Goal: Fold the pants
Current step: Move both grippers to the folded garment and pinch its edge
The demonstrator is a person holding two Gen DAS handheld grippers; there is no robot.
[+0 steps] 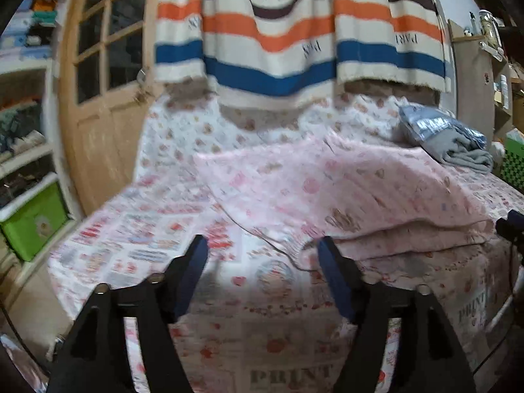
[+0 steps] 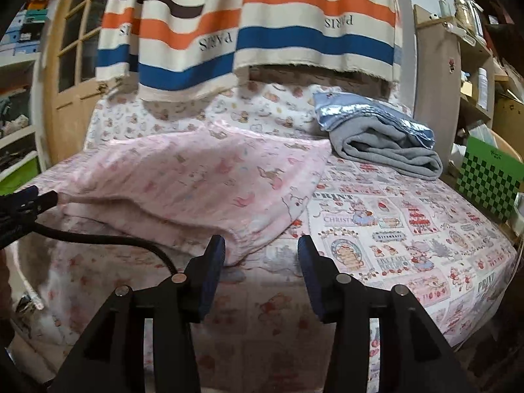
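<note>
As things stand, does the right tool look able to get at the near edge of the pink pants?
Probably yes. The right tool is open and empty, and the folded edge of the pink pants lies just ahead of its left finger, with only bare printed sheet between.

The bed [image 2: 409,229] is covered with a white sheet printed in red and pink panels bearing the word PRINT. Folded pink pants [image 2: 196,180] lie directly on the sheet, in layers, their near edge toward the cameras. Behind the pants and to their right, at the far corner of the bed, rests a folded grey blanket [image 2: 386,150] with a pale blue satin border, close to the pants but not clearly touching them.
</note>
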